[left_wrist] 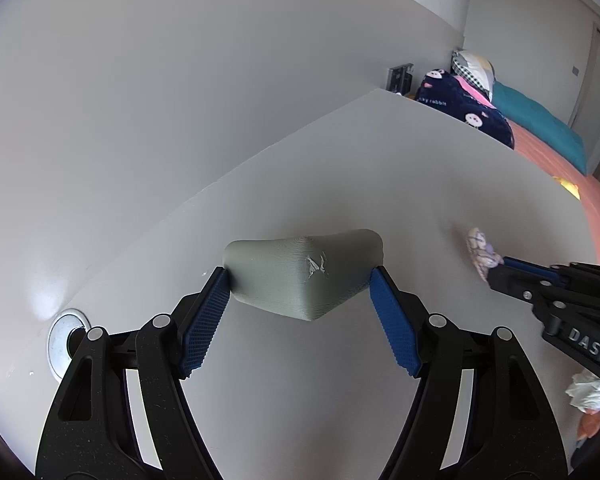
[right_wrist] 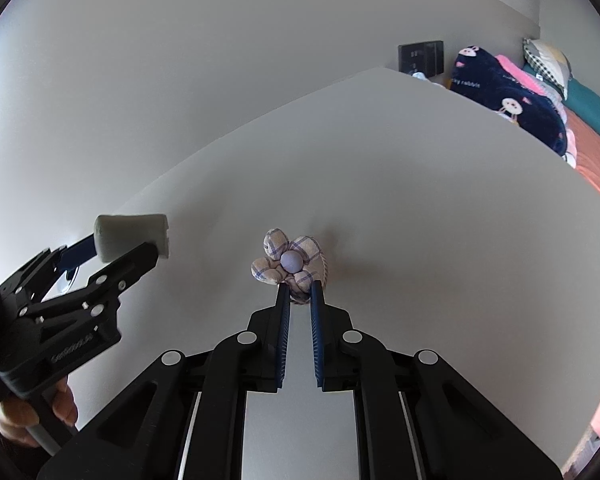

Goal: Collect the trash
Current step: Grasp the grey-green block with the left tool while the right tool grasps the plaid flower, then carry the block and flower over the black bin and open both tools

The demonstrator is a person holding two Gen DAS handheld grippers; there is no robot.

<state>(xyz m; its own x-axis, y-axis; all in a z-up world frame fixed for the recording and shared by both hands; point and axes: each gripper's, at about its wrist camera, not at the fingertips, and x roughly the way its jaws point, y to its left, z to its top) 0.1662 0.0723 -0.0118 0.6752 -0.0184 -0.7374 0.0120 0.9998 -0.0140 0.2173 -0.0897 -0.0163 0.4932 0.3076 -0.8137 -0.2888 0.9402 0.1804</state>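
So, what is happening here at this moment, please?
A person is working over a white table with a handheld gripper in each hand. The left gripper is clamped on a grey-green block, one blue pad on each side of it. The right gripper is pinched on the lower edge of a small fabric flower with a purple centre. Whether either item is lifted off the table cannot be told. A bed with blankets stands beyond the table.

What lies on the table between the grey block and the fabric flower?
Nothing: in the left wrist view, only bare white table separates the grey block from the fabric flower. The right wrist view agrees.
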